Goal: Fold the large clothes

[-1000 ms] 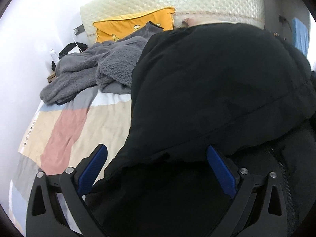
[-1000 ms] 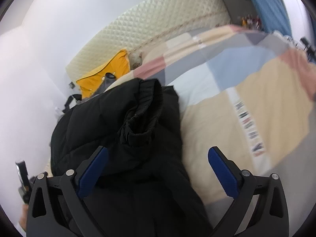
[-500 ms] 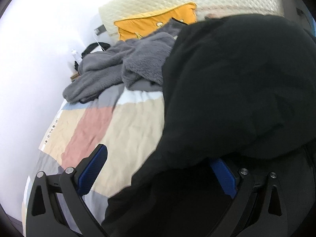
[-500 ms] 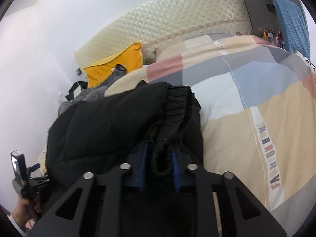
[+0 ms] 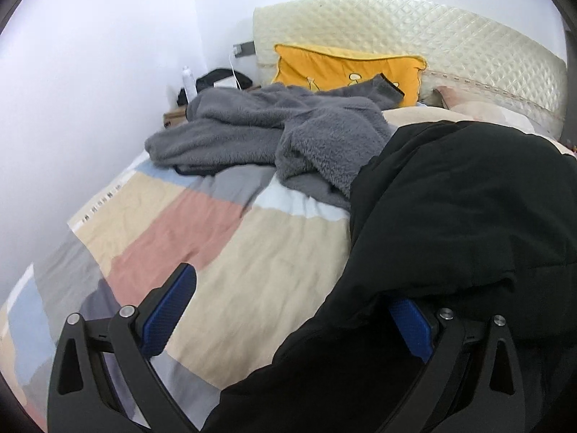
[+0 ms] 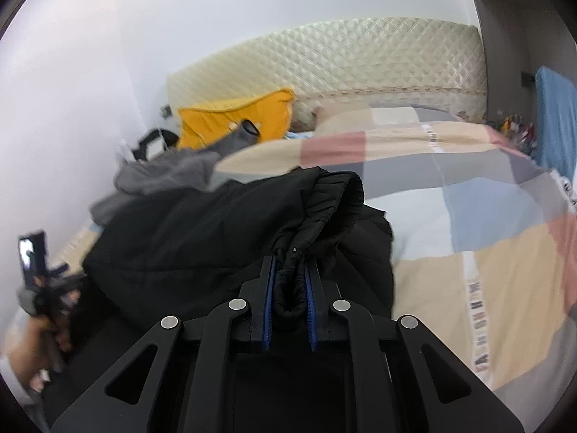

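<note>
A black padded jacket (image 5: 450,216) lies bunched on the patchwork bedspread (image 5: 202,231). My left gripper (image 5: 288,288) is open at the jacket's left edge. Its left pad stands over bare bedspread, and the right pad (image 5: 411,324) is half hidden under a black fold. In the right wrist view my right gripper (image 6: 290,263) has its jaws closing tight on the jacket's (image 6: 198,238) ribbed black cuff (image 6: 335,195), which sticks up between the blue pads. At the left of that view a hand (image 6: 36,332) holds the left gripper, blurred.
A grey fleece garment (image 5: 270,133) lies heaped by a yellow pillow (image 5: 342,68) under the quilted headboard (image 5: 432,36). A bottle (image 5: 188,79) and a black bag stand in the corner by the wall. Open bedspread (image 6: 487,216) stretches right of the jacket; a blue panel (image 6: 555,115) stands beyond.
My right gripper went from wide open to shut on the cuff and lifted it. My left gripper slid left, so more bedspread and the grey fleece show.
</note>
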The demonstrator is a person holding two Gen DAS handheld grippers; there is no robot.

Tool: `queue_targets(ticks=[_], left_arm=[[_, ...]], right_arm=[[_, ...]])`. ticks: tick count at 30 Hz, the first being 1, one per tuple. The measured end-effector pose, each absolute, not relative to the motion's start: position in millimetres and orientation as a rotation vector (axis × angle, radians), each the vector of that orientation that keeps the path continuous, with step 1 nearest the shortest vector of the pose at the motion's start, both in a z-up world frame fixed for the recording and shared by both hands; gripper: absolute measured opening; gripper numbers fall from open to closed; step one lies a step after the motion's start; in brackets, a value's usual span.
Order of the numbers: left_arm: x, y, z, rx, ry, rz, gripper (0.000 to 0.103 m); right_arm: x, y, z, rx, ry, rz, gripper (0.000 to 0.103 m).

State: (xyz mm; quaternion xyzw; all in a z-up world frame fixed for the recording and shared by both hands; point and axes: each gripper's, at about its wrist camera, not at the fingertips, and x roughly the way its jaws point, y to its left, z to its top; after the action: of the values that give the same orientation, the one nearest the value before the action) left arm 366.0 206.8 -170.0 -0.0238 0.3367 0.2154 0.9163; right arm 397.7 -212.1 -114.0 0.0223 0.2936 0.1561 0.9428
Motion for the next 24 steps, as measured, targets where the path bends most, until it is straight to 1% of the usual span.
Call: queue_targets(ticks=[8, 15, 20, 24], left_arm=[[364.0, 202.6, -172.8, -0.061, 0.705, 0.405, 0.101], [371.2, 205.9, -182.0, -0.064, 0.748, 0.399, 0.101], [378.1, 205.8, -194.2, -0.072, 0.79, 0.39, 0.101], [377.2, 205.0, -194.8, -0.075, 0.79, 0.383, 0.101]], right_arm=[[411.4, -212.3, -154.6, 0.005, 0.654, 0.237, 0.012], [420.3, -205.5, -182.0, -0.046, 0.69, 0.208, 0.017], [424.5, -208.6, -194.8, -0.037, 0.705, 0.199, 0.018], [422.8, -208.5, -195.2, -0.023, 0.704, 0.193, 0.019]])
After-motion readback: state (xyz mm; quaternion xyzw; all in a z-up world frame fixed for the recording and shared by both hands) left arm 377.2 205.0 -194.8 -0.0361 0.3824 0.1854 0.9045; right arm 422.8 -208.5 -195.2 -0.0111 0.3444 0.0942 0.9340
